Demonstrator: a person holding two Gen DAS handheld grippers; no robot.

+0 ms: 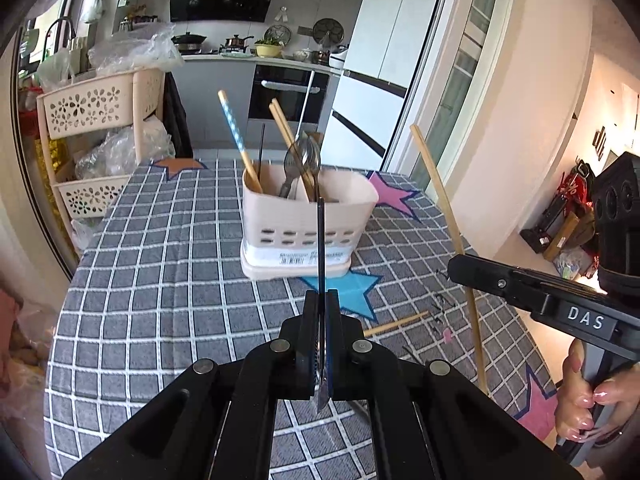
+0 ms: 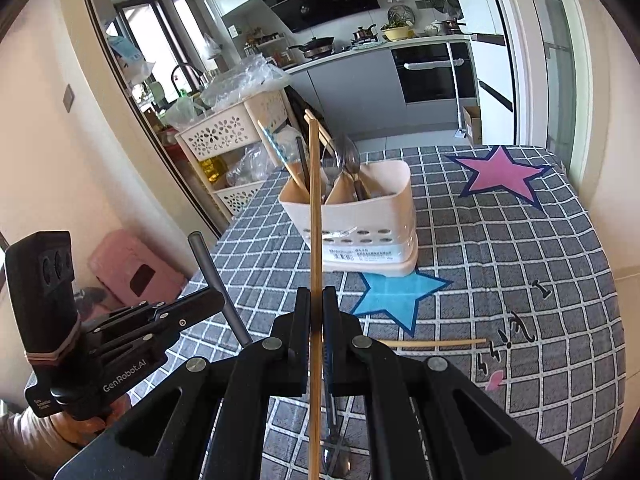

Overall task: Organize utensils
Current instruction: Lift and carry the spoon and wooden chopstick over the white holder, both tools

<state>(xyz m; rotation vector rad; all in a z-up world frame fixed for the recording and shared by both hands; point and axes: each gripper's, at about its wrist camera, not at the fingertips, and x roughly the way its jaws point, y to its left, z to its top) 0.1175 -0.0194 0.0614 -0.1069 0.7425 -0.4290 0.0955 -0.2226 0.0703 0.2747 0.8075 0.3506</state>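
A cream utensil caddy (image 1: 308, 216) (image 2: 360, 216) stands mid-table on the grey checked cloth (image 1: 160, 280), holding chopsticks, spoons and a fork. My left gripper (image 1: 321, 294) (image 2: 216, 300) is shut on a grey metal utensil (image 1: 321, 240) (image 2: 212, 268) that stands upright, just in front of the caddy. My right gripper (image 2: 316, 290) (image 1: 454, 266) is shut on a wooden chopstick (image 2: 315, 220) (image 1: 440, 208), also upright, to the right of the caddy. A loose chopstick (image 1: 400, 323) (image 2: 436, 343) lies on the cloth. Another metal utensil (image 2: 334, 440) lies under my right gripper.
A cream tiered basket rack (image 1: 88, 108) (image 2: 224, 136) with plastic bags stands off the table's left side, and a pink stool (image 2: 132, 268) sits on the floor. A hand (image 1: 580, 400) grips the right tool's handle. Kitchen counter and oven lie beyond the table's far edge.
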